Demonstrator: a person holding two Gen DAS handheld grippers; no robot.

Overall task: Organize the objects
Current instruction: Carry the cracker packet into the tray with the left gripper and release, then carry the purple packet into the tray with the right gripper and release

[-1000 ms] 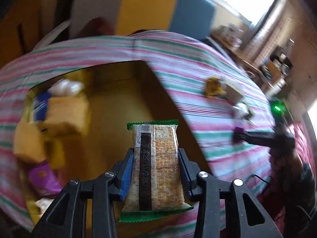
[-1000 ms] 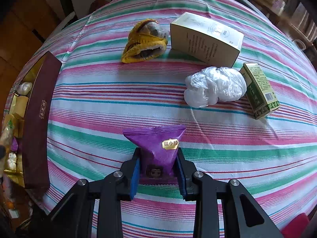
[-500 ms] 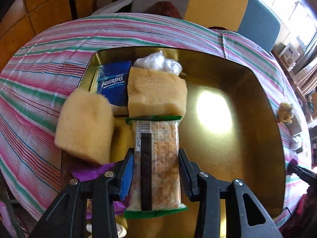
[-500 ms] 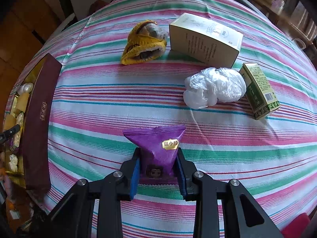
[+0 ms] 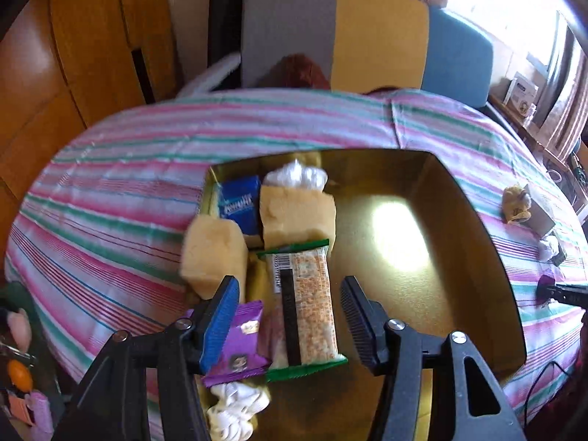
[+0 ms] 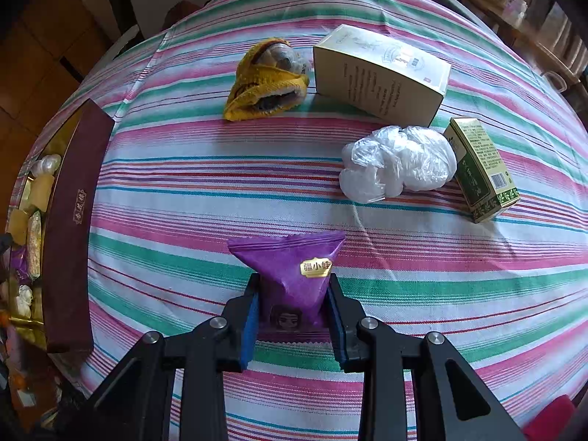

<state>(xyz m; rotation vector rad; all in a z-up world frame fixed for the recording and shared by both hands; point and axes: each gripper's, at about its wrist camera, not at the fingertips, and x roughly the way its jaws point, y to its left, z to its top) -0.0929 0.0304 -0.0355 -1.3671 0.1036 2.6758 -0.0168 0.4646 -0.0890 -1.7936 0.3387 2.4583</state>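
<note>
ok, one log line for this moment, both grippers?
left gripper: opening, cracker pack released in gold box | right gripper: shut on purple packet

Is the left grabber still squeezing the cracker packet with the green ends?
Apart. In the left wrist view the left gripper has just been opening: the cracker packet lies between its fingers in the gold box, with gaps on both sides.

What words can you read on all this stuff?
"疆小娃": gold label on the purple packet in the right gripper.
Blue tissue pack: white brand word, too blurred.
Cracker packet: barcode digits, too small.
Maroon box: gold emblem, unreadable.
Cream box and green box: print too small.
</note>
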